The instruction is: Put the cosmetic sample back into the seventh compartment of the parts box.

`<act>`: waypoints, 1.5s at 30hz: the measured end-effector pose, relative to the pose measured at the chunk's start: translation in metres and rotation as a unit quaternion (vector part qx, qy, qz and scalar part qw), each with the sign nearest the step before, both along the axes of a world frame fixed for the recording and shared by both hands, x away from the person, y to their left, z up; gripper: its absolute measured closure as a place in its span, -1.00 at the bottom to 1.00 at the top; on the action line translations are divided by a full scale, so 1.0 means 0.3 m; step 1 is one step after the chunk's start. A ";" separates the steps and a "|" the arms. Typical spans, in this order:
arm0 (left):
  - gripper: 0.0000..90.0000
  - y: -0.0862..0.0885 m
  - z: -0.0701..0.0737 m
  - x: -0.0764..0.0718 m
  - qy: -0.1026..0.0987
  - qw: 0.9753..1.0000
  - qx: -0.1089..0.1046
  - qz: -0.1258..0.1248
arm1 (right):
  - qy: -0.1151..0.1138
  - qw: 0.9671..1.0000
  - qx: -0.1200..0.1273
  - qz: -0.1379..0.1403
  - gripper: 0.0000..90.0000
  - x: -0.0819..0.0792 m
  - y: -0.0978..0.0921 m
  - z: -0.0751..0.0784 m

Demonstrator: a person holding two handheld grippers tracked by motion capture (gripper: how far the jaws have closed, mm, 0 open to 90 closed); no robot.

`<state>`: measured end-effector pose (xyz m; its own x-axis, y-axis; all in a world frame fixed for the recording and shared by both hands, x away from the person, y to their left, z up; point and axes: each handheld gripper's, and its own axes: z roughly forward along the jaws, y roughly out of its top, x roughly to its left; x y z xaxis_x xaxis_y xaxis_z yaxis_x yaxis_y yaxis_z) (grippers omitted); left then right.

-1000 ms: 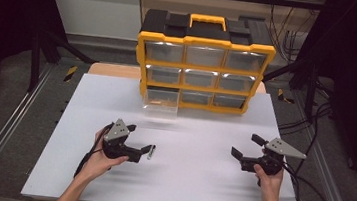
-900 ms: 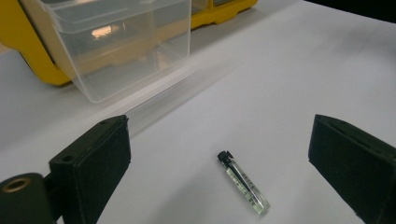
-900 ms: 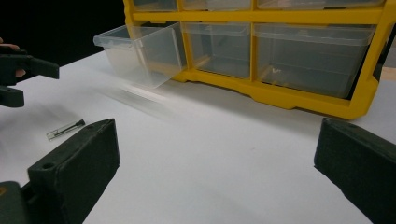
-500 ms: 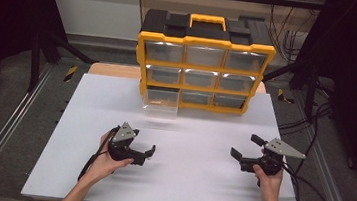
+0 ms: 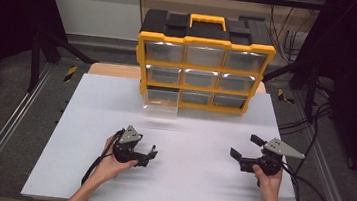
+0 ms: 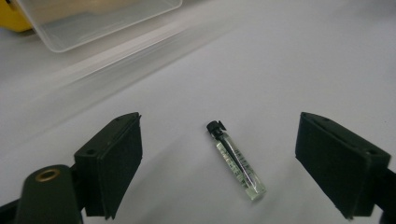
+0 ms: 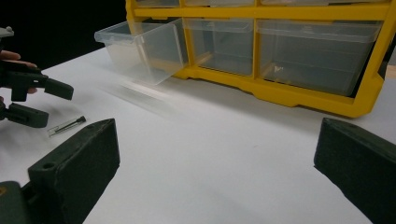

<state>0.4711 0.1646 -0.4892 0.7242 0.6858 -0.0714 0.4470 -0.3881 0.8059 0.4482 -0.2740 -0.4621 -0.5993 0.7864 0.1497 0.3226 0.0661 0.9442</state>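
Glass vial lies on the white table between the spread jaws of the left gripper.

High view: left gripper (image 5: 147, 153) and right gripper (image 5: 245, 150), both spread, rest before the yellow drawer cabinet (image 5: 204, 63). Left gripper view: the vial (image 6: 236, 160), black-capped, lies flat; its printing is too fine to read. Right gripper view: vial (image 7: 66, 126) just beside the left gripper (image 7: 46, 103), the pulled-out clear drawer (image 7: 142, 49) well beyond.

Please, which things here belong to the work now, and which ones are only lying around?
In the work:
- glass vial, lying on the table between the open left claw jaws
- pulled-out drawer, probably

Only around:
- yellow organizer
- right claw, open, holding nothing
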 end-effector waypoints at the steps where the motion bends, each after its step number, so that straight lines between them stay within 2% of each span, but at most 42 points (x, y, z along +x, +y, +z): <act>1: -0.63 -0.003 -0.002 0.000 0.002 1.000 0.000 0.002 | 0.000 1.000 0.000 0.000 -0.98 0.000 0.000 0.000; 10: -0.39 -0.034 -0.020 -0.003 0.011 1.000 0.029 0.006 | 0.000 1.000 0.001 -0.001 -0.98 -0.001 -0.001 0.002; 16: -0.19 -0.043 -0.021 -0.008 0.018 0.999 0.040 0.006 | 0.000 1.000 0.003 -0.001 -0.98 -0.001 -0.001 0.003; 22: -0.04 -0.050 -0.020 -0.012 0.029 0.999 0.041 0.009 | -0.001 1.000 0.003 -0.001 -0.98 -0.002 -0.002 0.003; 27: 0.08 -0.054 -0.019 -0.015 0.027 0.998 0.051 0.011 | -0.002 1.000 0.003 -0.001 -0.98 -0.002 -0.003 0.004; 45: 0.42 -0.063 -0.014 -0.023 0.023 0.997 0.065 0.016 | -0.001 1.000 0.003 -0.001 -0.98 -0.002 -0.003 0.004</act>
<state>0.4642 0.1458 -0.4934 0.6997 0.7143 -0.0126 0.4960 -0.4730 0.7282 0.4477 -0.2750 -0.4609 -0.5986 0.7863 0.1531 0.3203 0.0597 0.9454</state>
